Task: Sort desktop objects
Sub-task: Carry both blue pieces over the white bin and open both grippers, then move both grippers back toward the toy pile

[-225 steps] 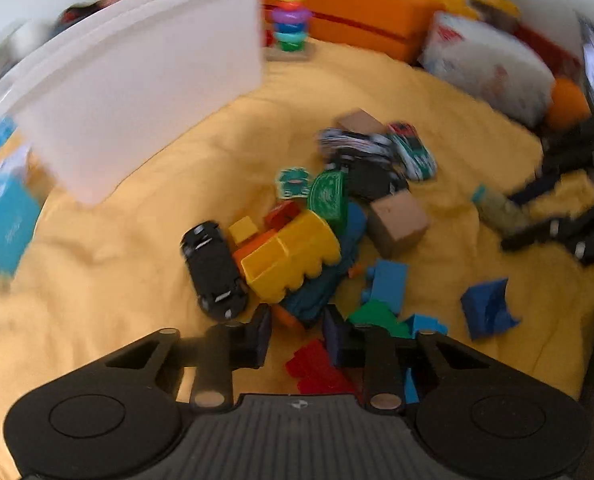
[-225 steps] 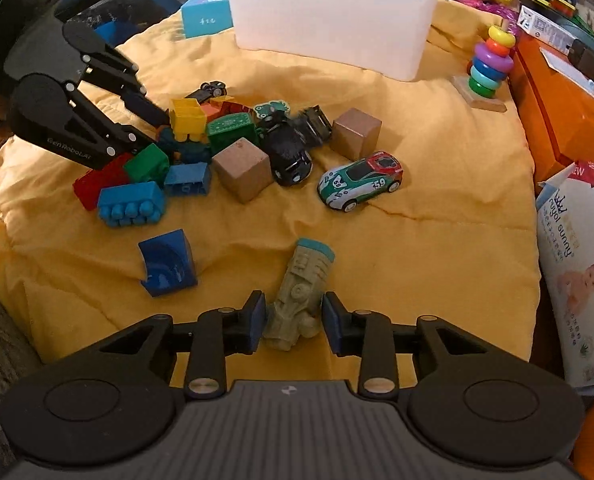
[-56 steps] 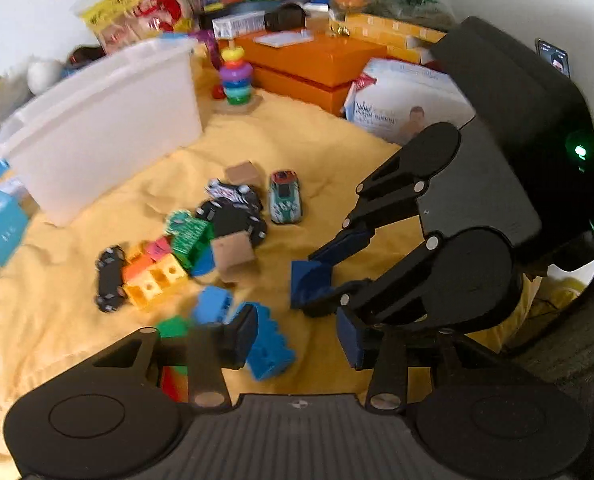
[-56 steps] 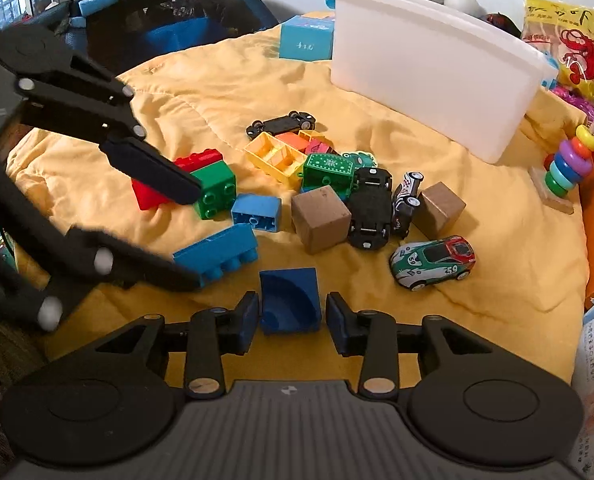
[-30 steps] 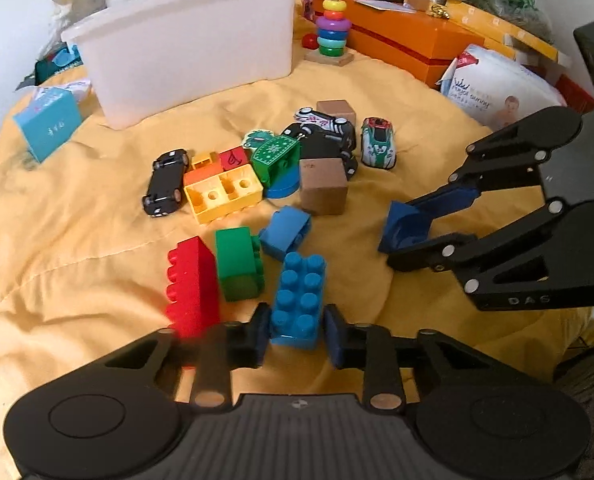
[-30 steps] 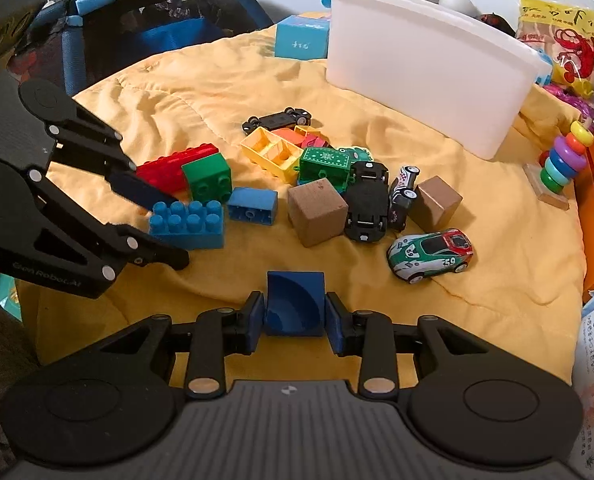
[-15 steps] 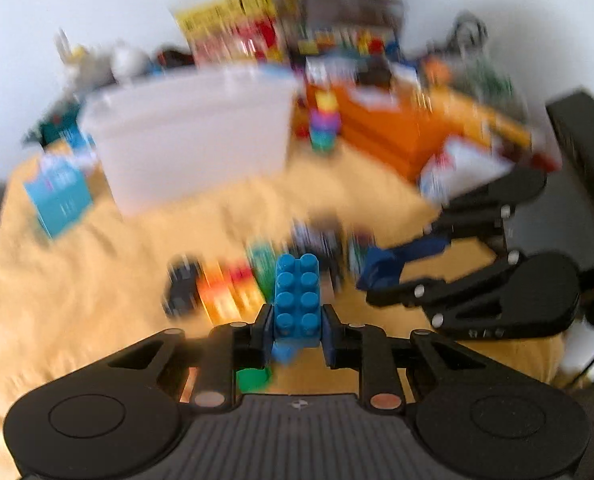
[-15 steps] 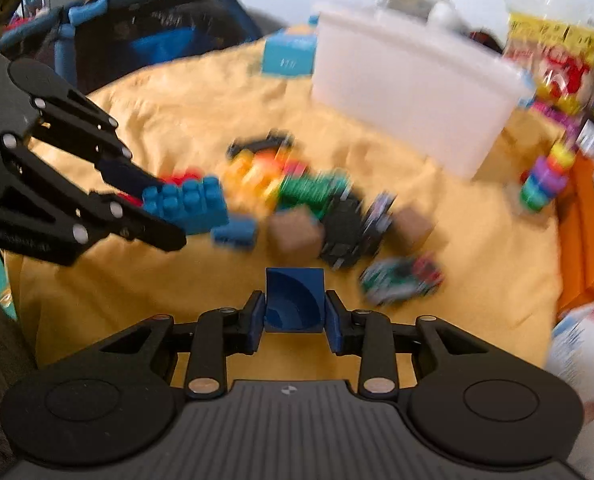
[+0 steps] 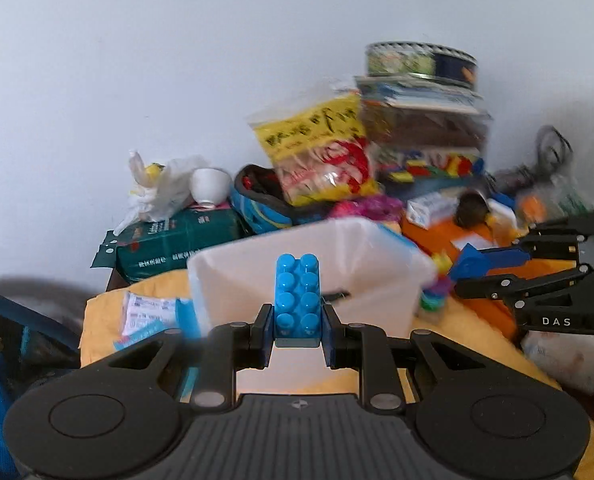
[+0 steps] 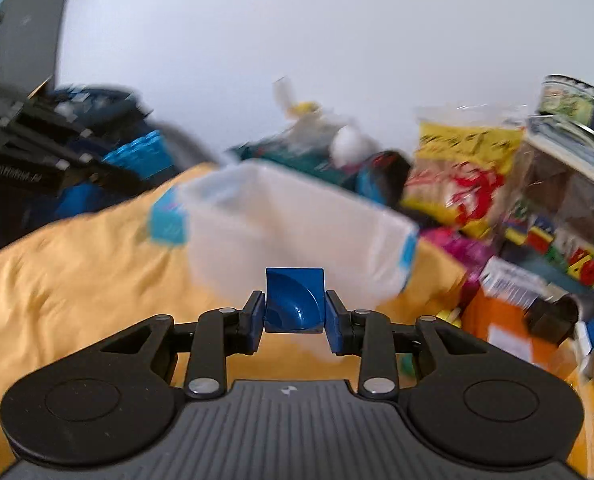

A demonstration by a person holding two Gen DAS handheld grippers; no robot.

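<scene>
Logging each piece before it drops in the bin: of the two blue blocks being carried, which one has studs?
The light blue brick in the left gripper. The dark blue block in the right gripper has a smooth curved hollow instead.

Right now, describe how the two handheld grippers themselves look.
Both look alike: a matte black body with a ribbed grey centre, two round discs, silver pivot pins and blue finger pads. The left gripper and the right gripper share this build. The right one's side reads DAS in white.

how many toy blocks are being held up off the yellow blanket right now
2. A light blue studded plastic brick sits clamped in the left gripper; a dark blue scooped block sits clamped in the right gripper. Others may lie below view.
</scene>
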